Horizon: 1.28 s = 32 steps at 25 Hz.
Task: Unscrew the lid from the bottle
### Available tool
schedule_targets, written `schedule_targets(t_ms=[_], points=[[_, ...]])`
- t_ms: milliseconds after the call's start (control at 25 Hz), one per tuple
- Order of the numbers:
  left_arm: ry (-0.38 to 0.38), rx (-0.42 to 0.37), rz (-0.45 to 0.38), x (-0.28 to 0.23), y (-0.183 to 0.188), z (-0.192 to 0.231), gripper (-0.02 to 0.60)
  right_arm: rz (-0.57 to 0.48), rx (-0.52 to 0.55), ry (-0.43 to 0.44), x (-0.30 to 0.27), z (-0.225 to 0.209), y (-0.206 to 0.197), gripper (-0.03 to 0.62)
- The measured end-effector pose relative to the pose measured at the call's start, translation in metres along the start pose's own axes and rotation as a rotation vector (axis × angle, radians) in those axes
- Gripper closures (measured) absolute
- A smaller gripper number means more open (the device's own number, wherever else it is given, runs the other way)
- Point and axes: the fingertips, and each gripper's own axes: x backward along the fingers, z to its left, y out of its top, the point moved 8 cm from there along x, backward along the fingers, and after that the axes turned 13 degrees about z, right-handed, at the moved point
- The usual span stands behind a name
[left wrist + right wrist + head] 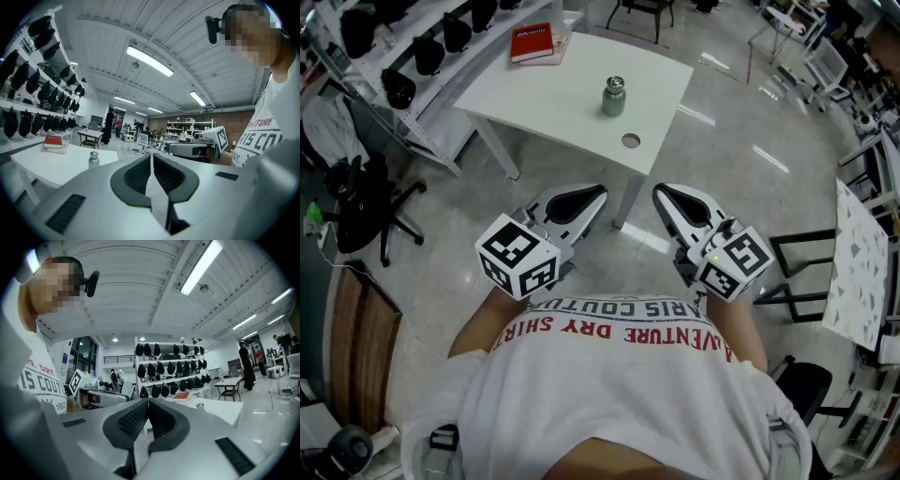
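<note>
Both grippers, left (587, 199) and right (669, 197), lower middle of frame, jaws closed, empty. Bottle (613, 97) on table (544, 103) up top, lid on.

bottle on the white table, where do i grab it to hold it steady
Grip the bottle by its rounded lower body, coming in level from the near table edge, jaws either side. It stands upright with nothing close beside it on the table, so its sides are free, and that probably leaves the narrower lid on top clear for unscrewing.
</note>
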Motion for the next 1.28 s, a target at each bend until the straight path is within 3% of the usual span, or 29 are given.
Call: schedule_targets(t_ms=[160, 280, 320, 400, 440, 840, 1280], points=[[0.015, -0.004, 0.004, 0.0, -0.008, 0.01, 0.54, -0.015, -0.024, -0.061, -0.004, -0.007, -0.005, 0.555], [0.03, -0.011, 0.013, 0.002, -0.016, 0.019, 0.537, -0.006, -0.01, -0.076, -0.009, -0.007, -0.007, 0.384], [0.034, -0.011, 0.016, 0.002, -0.018, 0.021, 0.514, -0.004, -0.009, -0.077, -0.009, -0.007, -0.008, 0.353], [0.031, -0.005, 0.022, 0.0, -0.021, 0.024, 0.381, 0.002, -0.011, -0.081, -0.009, -0.008, -0.01, 0.341], [0.027, -0.002, 0.024, -0.002, -0.022, 0.025, 0.359, 0.005, -0.013, -0.085, -0.009, -0.009, -0.011, 0.323], [0.03, 0.001, 0.046, -0.023, -0.026, 0.053, 0.302, 0.028, -0.011, -0.08, -0.033, -0.039, -0.011, 0.306], [0.036, 0.017, 0.101, -0.072, -0.01, 0.138, 0.27, 0.048, -0.063, -0.086, -0.098, -0.115, -0.007, 0.289]])
